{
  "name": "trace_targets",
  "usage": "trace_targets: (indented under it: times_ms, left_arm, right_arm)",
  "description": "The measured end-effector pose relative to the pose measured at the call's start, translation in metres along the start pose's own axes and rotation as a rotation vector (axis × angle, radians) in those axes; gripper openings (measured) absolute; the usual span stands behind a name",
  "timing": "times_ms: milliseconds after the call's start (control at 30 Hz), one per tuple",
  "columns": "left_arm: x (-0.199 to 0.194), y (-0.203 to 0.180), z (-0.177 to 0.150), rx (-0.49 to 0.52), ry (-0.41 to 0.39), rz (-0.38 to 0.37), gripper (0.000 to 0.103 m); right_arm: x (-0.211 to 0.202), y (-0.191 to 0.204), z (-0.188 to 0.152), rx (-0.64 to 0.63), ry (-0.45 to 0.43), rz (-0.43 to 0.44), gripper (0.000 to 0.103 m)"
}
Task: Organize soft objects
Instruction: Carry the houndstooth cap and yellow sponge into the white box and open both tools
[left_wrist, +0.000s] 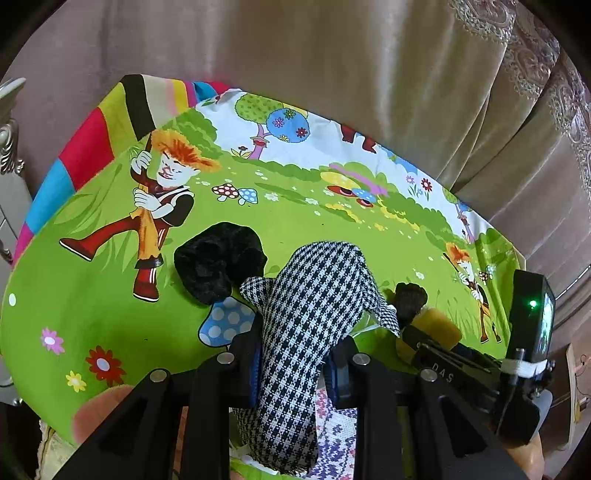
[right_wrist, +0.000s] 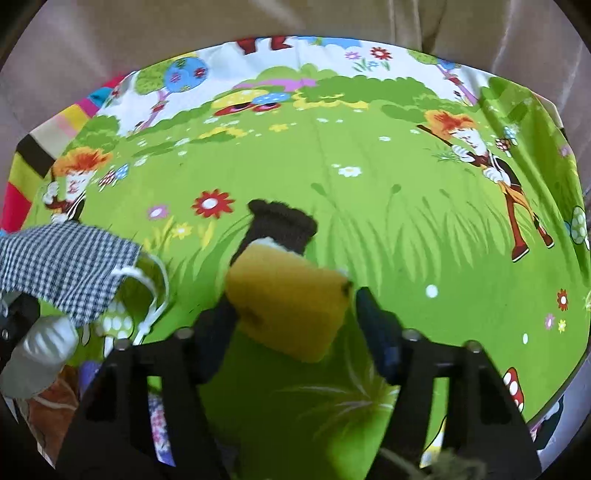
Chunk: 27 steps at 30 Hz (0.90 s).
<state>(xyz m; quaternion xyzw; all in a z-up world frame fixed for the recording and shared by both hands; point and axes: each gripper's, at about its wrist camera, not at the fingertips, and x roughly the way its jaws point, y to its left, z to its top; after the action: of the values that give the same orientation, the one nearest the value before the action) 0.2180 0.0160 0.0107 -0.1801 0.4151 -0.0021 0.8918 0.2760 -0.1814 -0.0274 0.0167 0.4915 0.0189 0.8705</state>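
Houndstooth fabric piece (left_wrist: 314, 325) is right up in our face on the left wrist view, pinched between the two fingers of our left claw (left_wrist: 293, 365), which is squeezed in tight on it. It sticks up and forward out of the jaws, with its loose end hanging down below them. In the right wrist view we can see the same checked cloth (right_wrist: 66, 269) off to the left, with a white cord loop (right_wrist: 151, 295) dangling from its edge.

Over on the other side, our right claw (right_wrist: 295, 314) is only partly closed. A yellow sponge block (right_wrist: 291, 306) sits between its fingers, touching the left finger, but there's a visible gap before the right finger, so we honestly can't tell if it's really gripped. A dark brown knitted bit (right_wrist: 282, 225) pokes out just past the sponge's far end. From the left view that same sponge (left_wrist: 432, 325) and brown piece (left_wrist: 410, 295) show up just right of the houndstooth.

On the counter, which is covered with a bright green cartoon cloth (left_wrist: 295, 221), a fuzzy black scrunchie (left_wrist: 219, 264) lies flat, just left of the houndstooth piece and partly behind it. Beige curtains (left_wrist: 332, 74) hang behind the counter.
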Motion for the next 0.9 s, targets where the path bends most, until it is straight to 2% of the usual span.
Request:
trace_targets:
  times_ms: [367, 600, 900]
  left_arm:
    - [-0.017, -0.007, -0.009, -0.005, -0.036, -0.019, 0.026]
    - [-0.036, -0.029, -0.019, 0.019, -0.074, -0.067, 0.026]
    - [-0.055, -0.068, -0.038, 0.092, -0.098, -0.148, 0.025]
  right_arm:
    - [-0.034, -0.009, -0.021, -0.021, -0.037, 0.035, 0.052]
    - [-0.066, -0.020, -0.037, -0.032, -0.096, 0.036, 0.052]
    - [-0.097, -0.058, -0.060, 0.011, -0.129, 0.028, 0.052]
